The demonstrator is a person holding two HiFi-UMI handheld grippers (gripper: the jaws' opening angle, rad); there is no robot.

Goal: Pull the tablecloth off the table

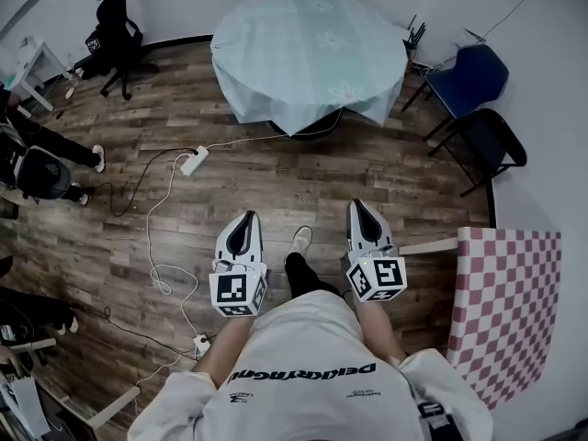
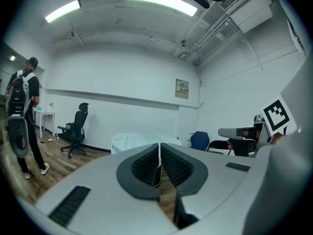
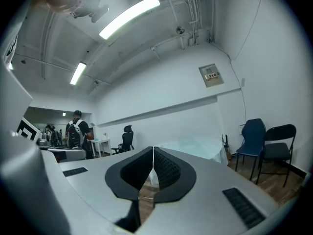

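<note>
Brown wood floor [image 1: 276, 182] fills most of the head view. At the far end, a pale tablecloth [image 1: 308, 53] is spread over a round table and hangs down all its sides, so the table itself is hidden. The cloth is well apart from both claws.

The left claw [image 1: 248, 217] is held out low in front of the person, pointing toward the cloth. Its own view shows its two jaws pressed together with nothing between them. The right claw [image 1: 356, 206] is held beside it, a little apart, and points the same way. Its jaws are closed too, and it holds nothing.

A blue chair [image 1: 469, 76] and a black chair [image 1: 487, 141] stand to the right of the table, near the wall. A black office chair [image 1: 115, 30] stands in the far left corner. A white cord [image 1: 152, 237] runs across the floor from a power strip [image 1: 193, 161] that lies between the person and the table. A person with a backpack [image 1: 41, 168] stands at the left edge.

A red and white checked cloth [image 1: 510, 310] lies close on the right. It may cover another table, but only a corner shows.
</note>
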